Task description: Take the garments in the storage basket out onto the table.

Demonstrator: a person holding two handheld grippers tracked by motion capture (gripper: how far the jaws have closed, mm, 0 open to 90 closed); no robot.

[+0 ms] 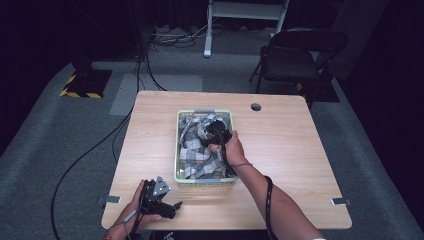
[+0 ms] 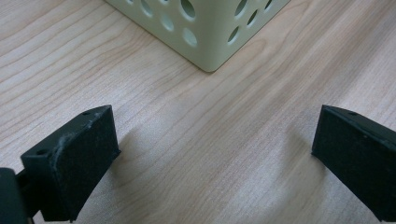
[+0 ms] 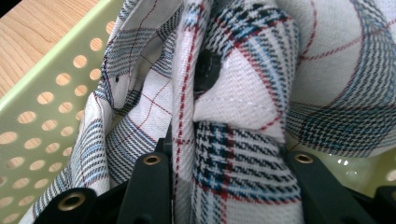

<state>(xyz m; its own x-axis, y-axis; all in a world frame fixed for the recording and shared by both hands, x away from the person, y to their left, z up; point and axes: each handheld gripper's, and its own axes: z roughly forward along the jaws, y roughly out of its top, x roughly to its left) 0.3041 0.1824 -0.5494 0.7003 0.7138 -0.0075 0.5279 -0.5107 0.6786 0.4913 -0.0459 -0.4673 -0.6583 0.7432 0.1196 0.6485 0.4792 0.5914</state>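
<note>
A pale green perforated basket (image 1: 205,182) stands at the middle of the wooden table (image 1: 285,150), and a plaid cloth (image 1: 196,155) in white, blue and red lies bunched inside it. My right gripper (image 1: 216,132) reaches down into the basket's far half. In the right gripper view its black jaws pinch a thick fold of the cloth (image 3: 243,93) between them, so this gripper (image 3: 229,161) is shut on it, with the basket wall (image 3: 42,107) at the left. My left gripper (image 1: 172,206) rests near the table's front left edge. Its jaws (image 2: 215,140) stand wide open over bare wood, facing a basket corner (image 2: 205,32).
A round cable hole (image 1: 256,107) sits in the table's far side. A black chair (image 1: 295,55) stands behind the far right corner. Cables (image 1: 100,145) run over the grey floor at the left. Bare wood lies on both sides of the basket.
</note>
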